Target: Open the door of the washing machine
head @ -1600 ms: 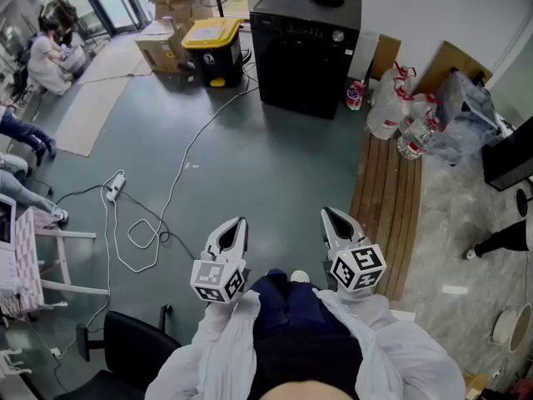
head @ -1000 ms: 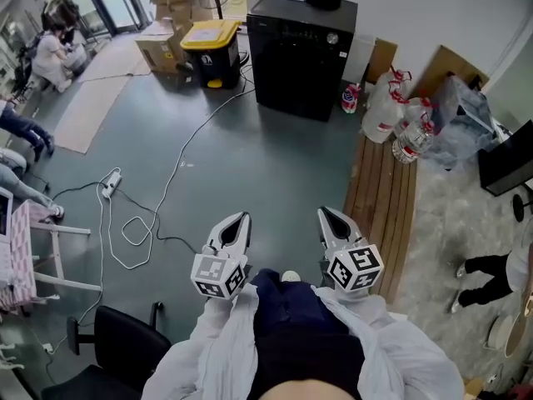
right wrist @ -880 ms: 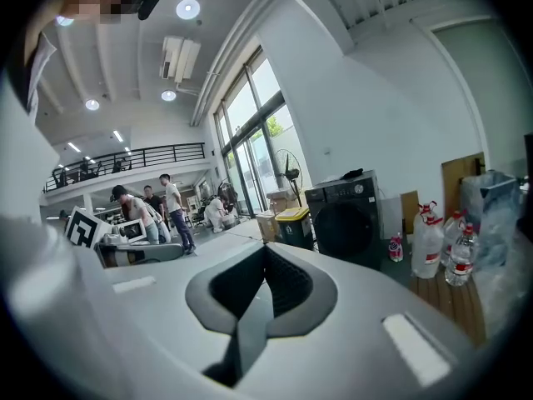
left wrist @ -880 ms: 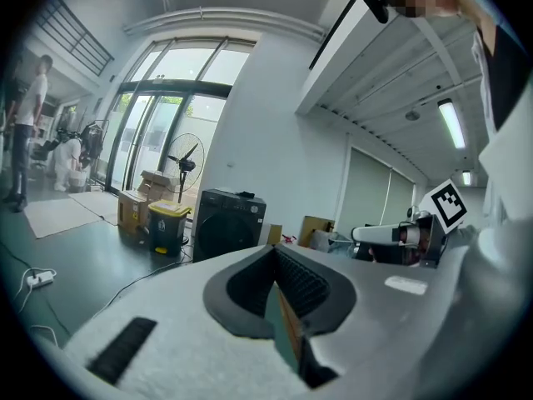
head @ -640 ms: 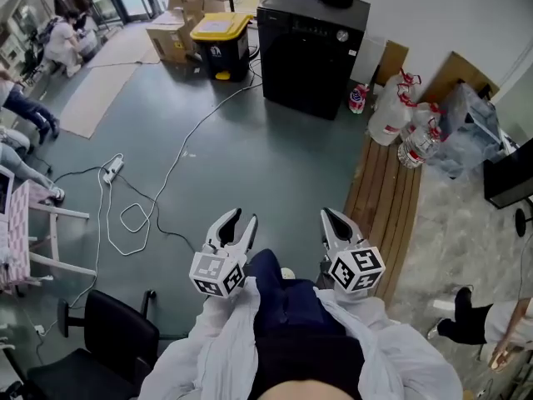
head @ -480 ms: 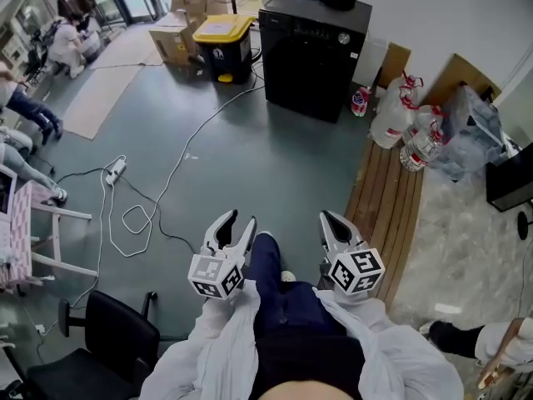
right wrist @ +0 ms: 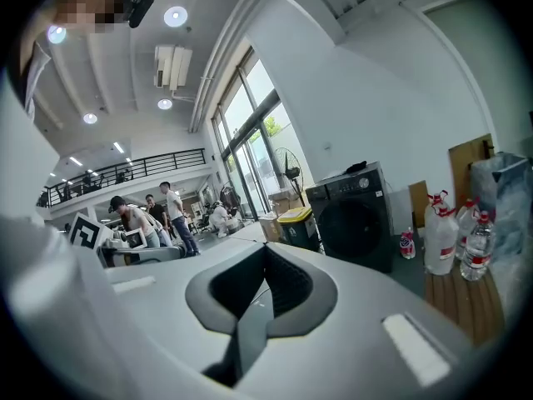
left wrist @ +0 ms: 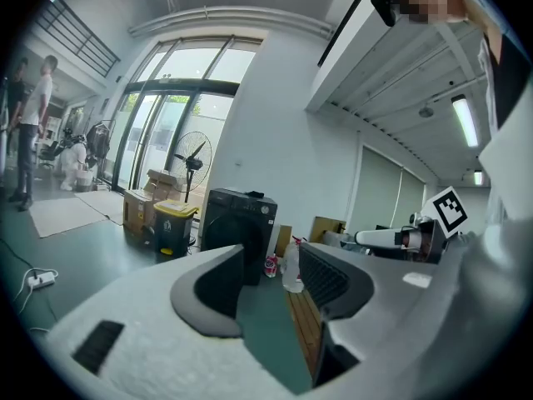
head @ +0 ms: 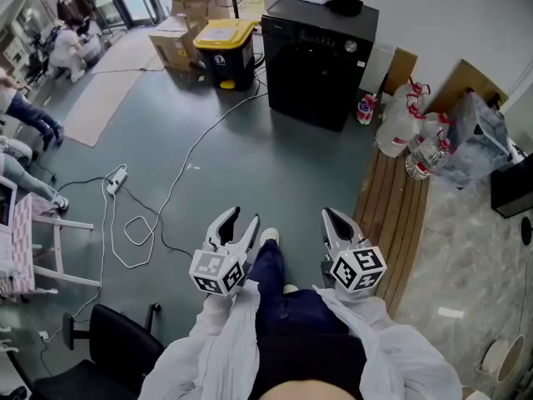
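The black washing machine (head: 321,57) stands against the far wall with its round door shut, a dark item lying on its top. It also shows far off in the left gripper view (left wrist: 240,232) and the right gripper view (right wrist: 354,219). Both grippers are held low in front of the person's body, well short of the machine. My left gripper (head: 240,220) is open; its jaws have just been opening, with nothing between them (left wrist: 271,257). My right gripper (head: 331,216) is shut and empty (right wrist: 265,257).
A yellow-lidded bin (head: 219,48) and cardboard boxes (head: 179,32) stand left of the machine. A cable (head: 179,173) and power strip (head: 115,180) lie on the floor. A wooden pallet (head: 400,215) with water bottles (head: 408,136) is at right. An office chair (head: 108,340) is near left.
The left gripper's jaws have gone from shut to open. The person has stepped forward, a foot now showing between the grippers; both grippers moved with the body.
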`<state>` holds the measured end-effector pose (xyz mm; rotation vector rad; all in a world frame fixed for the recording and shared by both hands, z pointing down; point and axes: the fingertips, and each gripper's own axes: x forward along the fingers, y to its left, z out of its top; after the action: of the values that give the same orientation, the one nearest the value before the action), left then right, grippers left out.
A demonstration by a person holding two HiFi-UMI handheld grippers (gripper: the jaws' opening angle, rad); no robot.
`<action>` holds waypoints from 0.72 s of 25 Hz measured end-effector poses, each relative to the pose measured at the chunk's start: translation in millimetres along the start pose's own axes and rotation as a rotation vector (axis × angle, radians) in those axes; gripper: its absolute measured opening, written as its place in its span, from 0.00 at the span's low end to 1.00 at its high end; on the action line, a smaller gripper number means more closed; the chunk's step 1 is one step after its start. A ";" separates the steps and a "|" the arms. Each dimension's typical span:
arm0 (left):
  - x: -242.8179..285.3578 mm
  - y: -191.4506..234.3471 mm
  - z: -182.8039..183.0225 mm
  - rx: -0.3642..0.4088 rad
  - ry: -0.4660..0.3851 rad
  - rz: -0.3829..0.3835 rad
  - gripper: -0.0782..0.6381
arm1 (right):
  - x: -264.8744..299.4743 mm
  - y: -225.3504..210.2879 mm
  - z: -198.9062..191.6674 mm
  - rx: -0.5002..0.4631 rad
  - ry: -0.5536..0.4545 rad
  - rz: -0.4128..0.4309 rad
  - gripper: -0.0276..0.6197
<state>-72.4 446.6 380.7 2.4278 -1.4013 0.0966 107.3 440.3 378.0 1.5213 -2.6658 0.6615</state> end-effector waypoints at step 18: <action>148.0 142.2 84.2 0.012 -0.002 -0.048 0.38 | 204.4 -38.7 83.3 -0.041 -0.013 -0.010 0.06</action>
<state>-126.7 231.7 370.3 2.4701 -1.3464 0.0909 47.6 225.2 357.9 1.5338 -2.6616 0.5944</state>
